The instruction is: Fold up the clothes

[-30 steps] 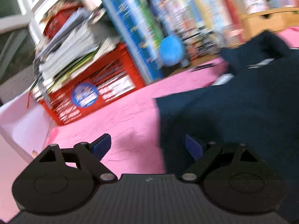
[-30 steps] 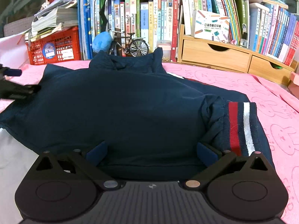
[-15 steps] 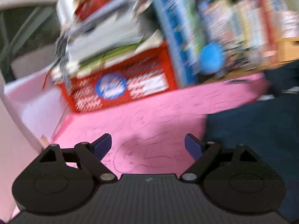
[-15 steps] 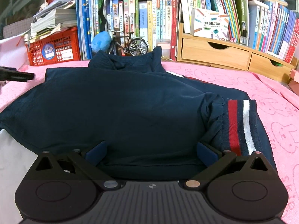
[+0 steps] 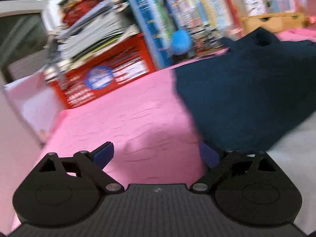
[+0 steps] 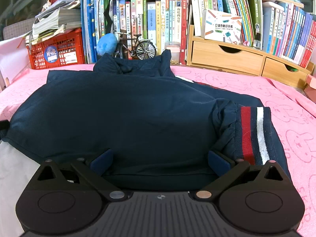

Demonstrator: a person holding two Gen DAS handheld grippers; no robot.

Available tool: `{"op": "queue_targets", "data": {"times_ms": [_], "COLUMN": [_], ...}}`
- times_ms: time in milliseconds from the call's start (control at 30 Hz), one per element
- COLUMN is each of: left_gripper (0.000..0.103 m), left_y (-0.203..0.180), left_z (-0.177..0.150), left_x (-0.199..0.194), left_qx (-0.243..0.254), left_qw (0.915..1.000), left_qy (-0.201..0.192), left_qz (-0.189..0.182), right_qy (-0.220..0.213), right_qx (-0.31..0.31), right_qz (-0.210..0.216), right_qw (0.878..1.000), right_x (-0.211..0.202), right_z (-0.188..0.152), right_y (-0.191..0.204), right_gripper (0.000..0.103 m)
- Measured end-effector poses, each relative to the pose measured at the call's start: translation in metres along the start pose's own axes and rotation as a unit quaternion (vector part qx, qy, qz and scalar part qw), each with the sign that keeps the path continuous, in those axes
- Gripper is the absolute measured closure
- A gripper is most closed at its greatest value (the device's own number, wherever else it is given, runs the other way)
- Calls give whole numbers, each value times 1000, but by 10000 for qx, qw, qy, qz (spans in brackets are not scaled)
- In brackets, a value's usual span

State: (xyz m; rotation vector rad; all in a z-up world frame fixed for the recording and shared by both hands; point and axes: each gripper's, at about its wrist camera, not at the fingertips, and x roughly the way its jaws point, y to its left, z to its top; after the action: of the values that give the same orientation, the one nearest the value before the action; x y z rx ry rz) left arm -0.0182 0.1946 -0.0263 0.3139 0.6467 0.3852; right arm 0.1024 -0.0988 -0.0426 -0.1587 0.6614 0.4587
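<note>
Landmark: the navy jacket (image 6: 122, 114), lying spread on the pink towel (image 6: 286, 114) that is covering the bench.

Left of the jacket: your left tool (image 5: 156, 155) is sitting spread wide and gripping nothing, with only pink towel (image 5: 122, 122) showing between its blue pads (image 5: 103, 155). The right pad is sitting just beside the jacket's (image 5: 246, 98) left edge; I cannot tell whether it is touching. That view is motion-blurred. Behind the jacket's left side, a red crate (image 6: 57, 52) is carrying a stack of papers (image 6: 53, 24). White fabric (image 6: 11, 169) is showing at the jacket's near left corner.

At the jacket's near edge: your right tool (image 6: 160, 162) is also standing wide apart, clamping nothing. The folded near edge is lying between its two pads (image 6: 100, 161), with cloth pressing close against both.

Behind the jacket's collar end: a blue plush ball (image 6: 106, 44) and a small model bicycle (image 6: 136, 47) are standing in front of a row of books (image 6: 138, 19).

Right side of the jacket: the striped cuff (image 6: 254, 134), red and white on navy, is lying on top of the body, just beside the right tool's right pad. Behind the jacket to the right, a wooden drawer unit (image 6: 227, 56) is holding more books.
</note>
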Motion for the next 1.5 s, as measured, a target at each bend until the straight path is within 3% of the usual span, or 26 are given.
{"op": "queue_targets", "data": {"times_ms": [167,233,333,433,533,633,733,867,1100,1233,1400,1500], "left_gripper": [16,16,14,14,14,12,13,13,12,10,9,9], "left_y": [17,17,-4,-35,-47,-40,-40,-52,-75,-84,-90,-97], "left_z": [-2,4,15,19,13,2,-4,-13,-35,-56,-80,-96], "left_x": [-7,-27,-48,-43,-16,-15,-30,-77,-125,-144,-171,-189], "left_qx": [-184,-397,-176,212,275,49,-99,-268,-828,-1154,-1303,-1206], "left_qw": [9989,9989,9964,9956,9986,9995,9996,9963,9853,9822,9786,9795], "left_qy": [31,-256,-581,-628,-191,-104,2,-109,163,245,454,700], "left_qz": [430,-30,-592,-658,-416,-294,-251,-814,-1483,-1461,-1527,-1452], "right_qy": [-274,-400,-513,-454,-272,-140,-186,-388,-732,-788,-90,-122], "right_qx": [5,76,287,328,131,-102,209,748,641,639,697,754], "right_qz": [-229,-184,-31,-172,-452,-729,-573,-447,-809,-736,-666,-551], "right_qw": [9994,9990,9983,9983,9985,9972,9980,9954,9920,9921,9953,9956], "right_x": [-21,-32,-48,-55,-59,-63,-78,-105,-157,-182,-193,-216], "right_z": [-7,-10,-12,-17,-31,-53,-73,-102,-150,-170,-191,-210], "right_y": [8,9,3,-1,-7,-16,-30,-34,5,20,34,48], "right_gripper": [0,0,0,0,0,0,0,0,0,0,0,0]}}
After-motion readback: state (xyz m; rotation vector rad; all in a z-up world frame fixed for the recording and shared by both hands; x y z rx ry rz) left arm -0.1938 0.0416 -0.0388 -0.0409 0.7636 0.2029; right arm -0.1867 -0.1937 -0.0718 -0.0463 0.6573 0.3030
